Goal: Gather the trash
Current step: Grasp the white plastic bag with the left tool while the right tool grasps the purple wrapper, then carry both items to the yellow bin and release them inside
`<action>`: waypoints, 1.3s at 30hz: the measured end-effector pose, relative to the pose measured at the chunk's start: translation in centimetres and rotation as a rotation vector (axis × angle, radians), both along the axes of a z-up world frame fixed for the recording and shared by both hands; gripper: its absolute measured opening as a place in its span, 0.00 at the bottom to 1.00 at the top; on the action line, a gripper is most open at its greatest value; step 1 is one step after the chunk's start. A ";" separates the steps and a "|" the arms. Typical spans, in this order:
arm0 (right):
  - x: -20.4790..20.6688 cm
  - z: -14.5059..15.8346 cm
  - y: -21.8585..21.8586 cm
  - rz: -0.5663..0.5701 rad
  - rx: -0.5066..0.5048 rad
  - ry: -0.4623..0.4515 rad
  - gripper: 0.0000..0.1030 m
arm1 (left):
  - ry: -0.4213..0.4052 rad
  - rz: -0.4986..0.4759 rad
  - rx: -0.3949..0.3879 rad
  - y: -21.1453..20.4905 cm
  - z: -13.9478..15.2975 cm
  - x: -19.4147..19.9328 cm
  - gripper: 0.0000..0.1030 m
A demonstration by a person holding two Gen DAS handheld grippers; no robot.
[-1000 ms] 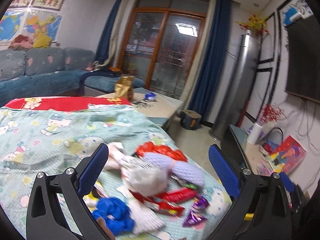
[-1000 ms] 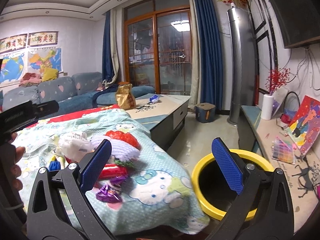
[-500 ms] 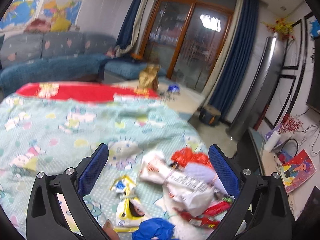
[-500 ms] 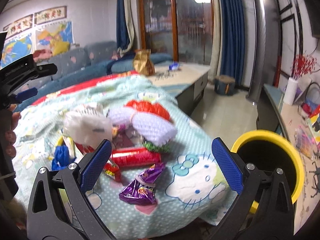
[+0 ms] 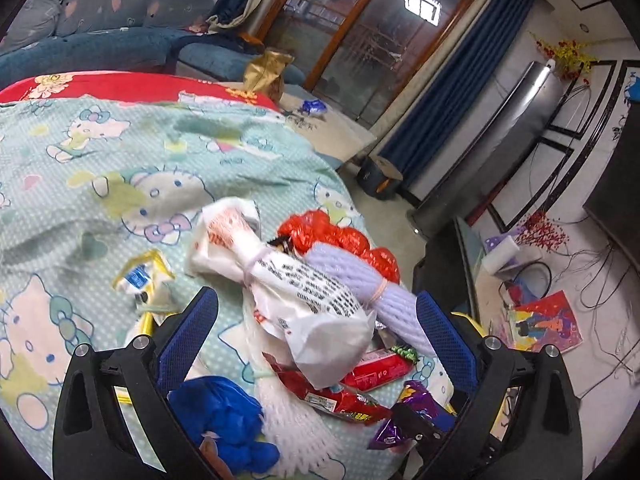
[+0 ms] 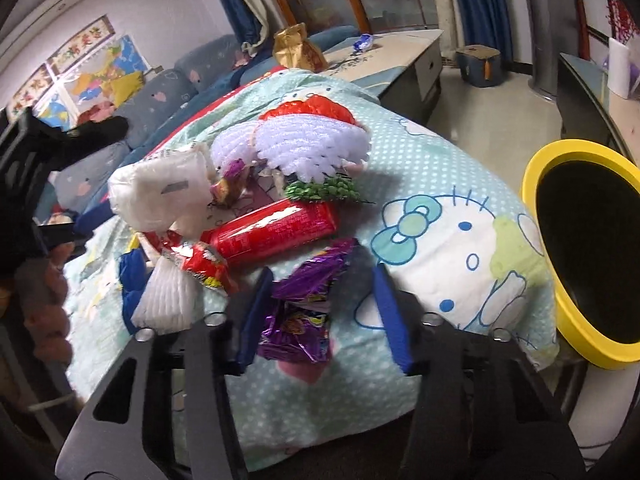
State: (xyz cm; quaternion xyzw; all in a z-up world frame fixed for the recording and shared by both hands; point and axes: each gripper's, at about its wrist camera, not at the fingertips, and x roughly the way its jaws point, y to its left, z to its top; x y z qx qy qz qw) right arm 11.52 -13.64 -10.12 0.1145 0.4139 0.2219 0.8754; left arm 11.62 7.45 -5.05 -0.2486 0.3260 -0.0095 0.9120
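Left view: your left tongs hang released over the white printed plastic bag, bracketing it for a pick.

Right view: your right tongs have just been closing around the crinkled purple foil wrapper on the cartoon-print bedspread; pad contact unclear. Yellow-rimmed bin waits beside the bed.

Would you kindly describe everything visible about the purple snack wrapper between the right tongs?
The purple snack wrapper is shiny crinkled foil with yellow and red print, crumpled and pinched toward its upper end. It lies on the cartoon-cat blanket, at the pile's near edge below the red packet. The right tongs, which have just been closing, bracket it; the left pad looks against it, the right pad apart.
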 end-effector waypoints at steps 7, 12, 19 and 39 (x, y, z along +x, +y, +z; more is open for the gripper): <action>-1.2 0.9 0.0 0.041 0.023 -0.025 0.20 | 0.048 0.033 -0.009 0.5 -1.2 0.6 0.60; -1.9 2.3 -0.9 0.034 0.030 -0.063 0.20 | 0.038 0.017 -0.005 0.5 -0.8 0.3 0.38; -2.0 4.0 -1.4 0.045 0.045 -0.133 0.20 | -0.083 0.012 0.041 0.5 2.1 -1.5 0.32; -0.1 7.9 -7.5 -0.094 0.033 -0.246 0.20 | -0.221 -0.191 0.114 -6.1 6.8 -2.3 0.31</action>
